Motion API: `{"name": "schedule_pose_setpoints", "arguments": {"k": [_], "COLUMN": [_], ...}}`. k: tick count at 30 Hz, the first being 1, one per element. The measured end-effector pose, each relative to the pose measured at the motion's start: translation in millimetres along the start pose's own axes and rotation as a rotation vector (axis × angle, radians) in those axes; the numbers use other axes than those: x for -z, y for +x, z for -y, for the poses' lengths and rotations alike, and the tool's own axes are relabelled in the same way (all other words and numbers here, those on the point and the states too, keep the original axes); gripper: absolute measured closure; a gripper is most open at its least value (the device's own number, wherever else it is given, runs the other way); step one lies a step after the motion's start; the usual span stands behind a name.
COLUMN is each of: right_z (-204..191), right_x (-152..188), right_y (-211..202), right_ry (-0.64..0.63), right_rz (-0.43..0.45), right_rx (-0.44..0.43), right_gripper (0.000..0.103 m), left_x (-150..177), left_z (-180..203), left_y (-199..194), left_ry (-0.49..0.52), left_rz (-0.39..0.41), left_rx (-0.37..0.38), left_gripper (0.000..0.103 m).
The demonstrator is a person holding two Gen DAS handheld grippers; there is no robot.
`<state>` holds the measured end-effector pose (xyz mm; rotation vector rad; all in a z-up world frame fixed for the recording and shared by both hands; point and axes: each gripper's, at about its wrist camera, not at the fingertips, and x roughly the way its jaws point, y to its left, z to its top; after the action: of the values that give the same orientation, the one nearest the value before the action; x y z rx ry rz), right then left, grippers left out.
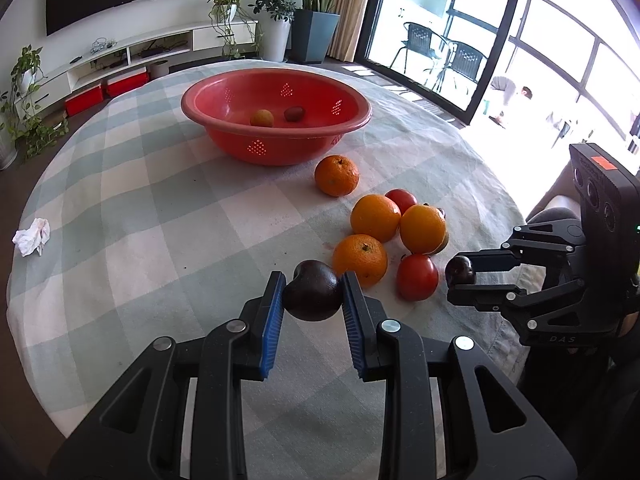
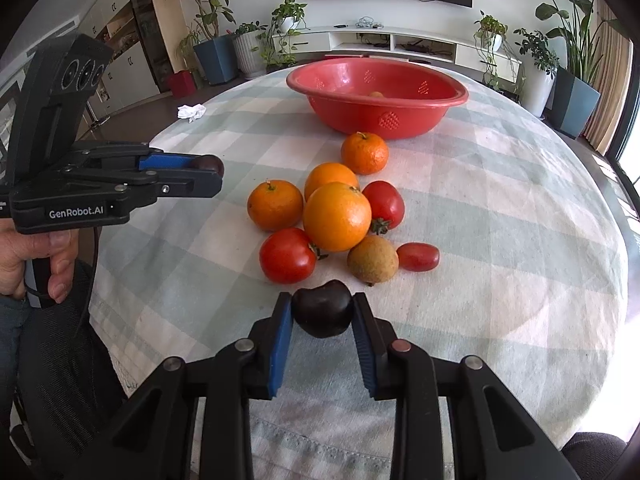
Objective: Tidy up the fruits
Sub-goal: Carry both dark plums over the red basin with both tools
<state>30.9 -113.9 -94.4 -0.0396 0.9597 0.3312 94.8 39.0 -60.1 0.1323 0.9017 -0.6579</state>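
Note:
My left gripper (image 1: pixel 313 292) is shut on a dark plum (image 1: pixel 312 291), held above the checked tablecloth near the front of the fruit pile. My right gripper (image 2: pixel 322 310) is shut on another dark plum (image 2: pixel 322 309). Each gripper shows in the other's view: the right one (image 1: pixel 460 276) with its plum (image 1: pixel 460 270), the left one (image 2: pixel 214 172) with its plum (image 2: pixel 208 163). A pile of oranges (image 2: pixel 337 216), red tomatoes (image 2: pixel 287 255), a brownish fruit (image 2: pixel 372 259) and a red grape (image 2: pixel 418 256) lies on the table. The red bowl (image 1: pixel 276 120) at the far side holds two small fruits.
A crumpled white tissue (image 1: pixel 32 236) lies near the table's left edge. The round table (image 1: pixel 160 208) has a green and white checked cloth. Potted plants, a TV cabinet and glass doors stand beyond the table.

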Motion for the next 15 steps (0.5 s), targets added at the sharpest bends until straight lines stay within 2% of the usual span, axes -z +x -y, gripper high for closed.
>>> {"name": "schedule_pose_setpoints", "arguments": {"k": [8,15], "right_z": [21.0,60.8], "right_x": [0.0,-16.0], "right_y": [-23.2,-43.8], "right_ry": [0.078,0.144], "right_rz": [0.036,0.098], "right_rx": [-0.034,0.012], "right_gripper": [0.071,0.071], "left_x": [-0.7,-8.7], "left_z": [-0.9,-11.3], "left_y": [-3.4,-10.2], "left_ry": [-0.017,-0.049], "left_rz": [0.009,0.027], "left_rx": [-0.009,-0.038], "left_gripper": [0.077,0.077]}}
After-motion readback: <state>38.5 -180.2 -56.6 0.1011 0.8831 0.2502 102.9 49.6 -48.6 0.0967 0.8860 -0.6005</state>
